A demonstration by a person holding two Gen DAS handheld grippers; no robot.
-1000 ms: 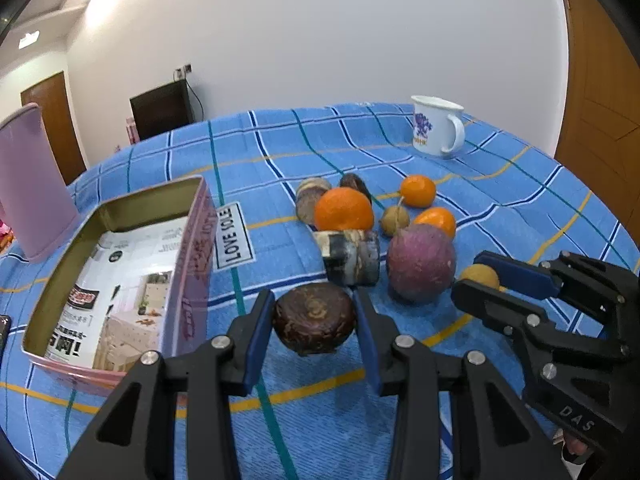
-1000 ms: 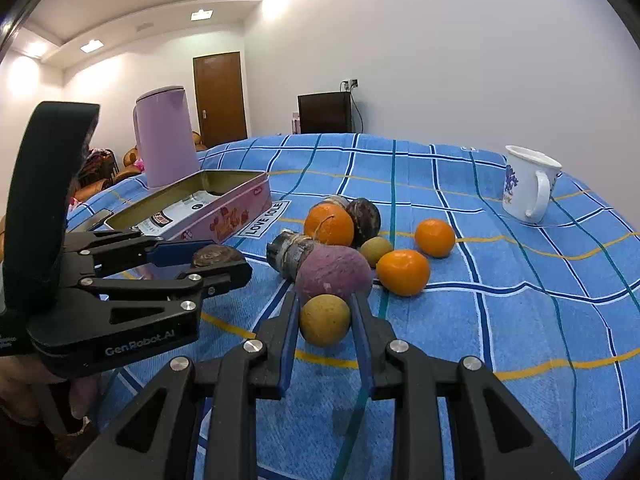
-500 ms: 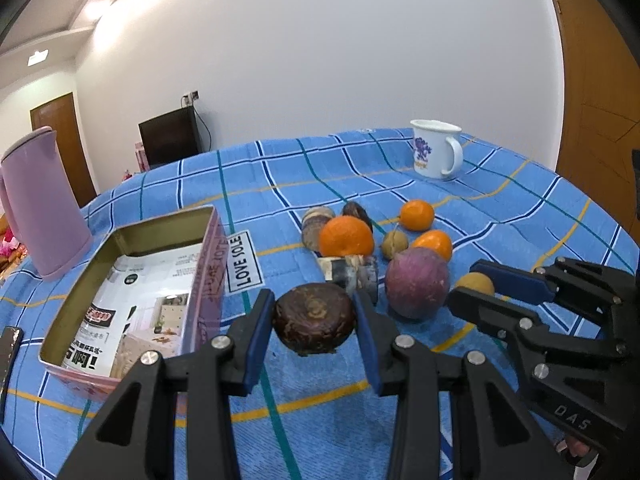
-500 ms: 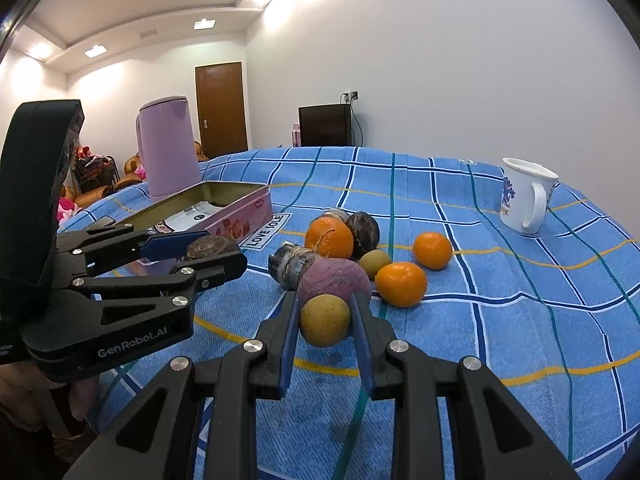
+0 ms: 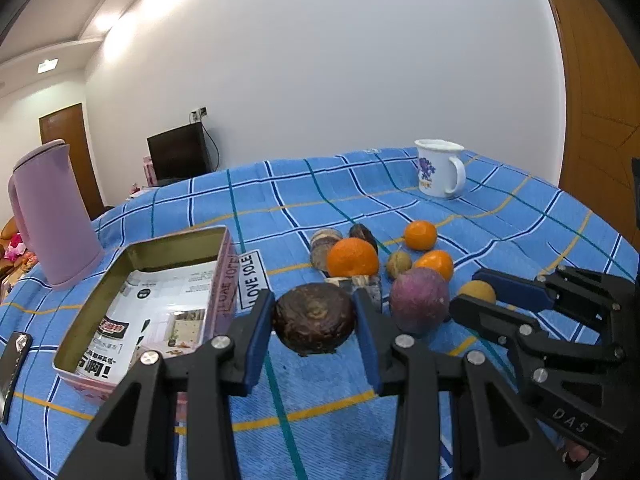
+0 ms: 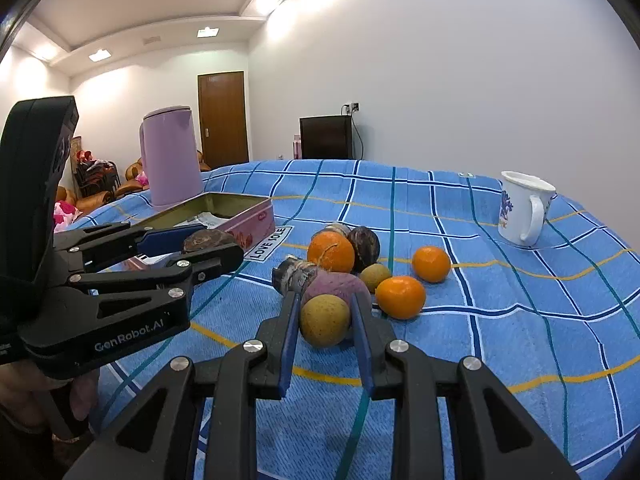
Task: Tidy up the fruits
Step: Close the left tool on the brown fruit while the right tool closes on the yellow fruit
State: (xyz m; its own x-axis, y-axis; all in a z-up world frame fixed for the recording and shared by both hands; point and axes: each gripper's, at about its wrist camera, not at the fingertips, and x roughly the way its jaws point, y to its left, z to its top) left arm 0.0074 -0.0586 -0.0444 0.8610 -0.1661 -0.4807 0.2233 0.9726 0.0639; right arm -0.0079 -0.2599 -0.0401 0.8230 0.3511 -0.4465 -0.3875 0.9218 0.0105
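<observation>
My left gripper (image 5: 313,308) is shut on a dark brown round fruit (image 5: 314,318), held above the blue checked cloth just right of the open pink tin (image 5: 224,280). My right gripper (image 6: 326,308) is shut on a small yellow-green fruit (image 6: 325,320), in front of the fruit pile. That pile holds a purple fruit (image 5: 419,300), three oranges (image 5: 353,257) and several small brown ones. In the right wrist view the left gripper (image 6: 224,250) hangs beside the tin (image 6: 248,228). The left wrist view shows the right gripper (image 5: 466,290) at the right.
A lilac kettle (image 5: 52,216) stands behind the tin at the far left. A white mug (image 5: 438,168) stands at the back right. A dark phone (image 5: 12,364) lies at the left edge. The table's edge runs close on the right.
The left gripper has tipped upward with the brown fruit still in it, so more of the wall and kettle show. The right gripper has barely moved and keeps its fruit.
</observation>
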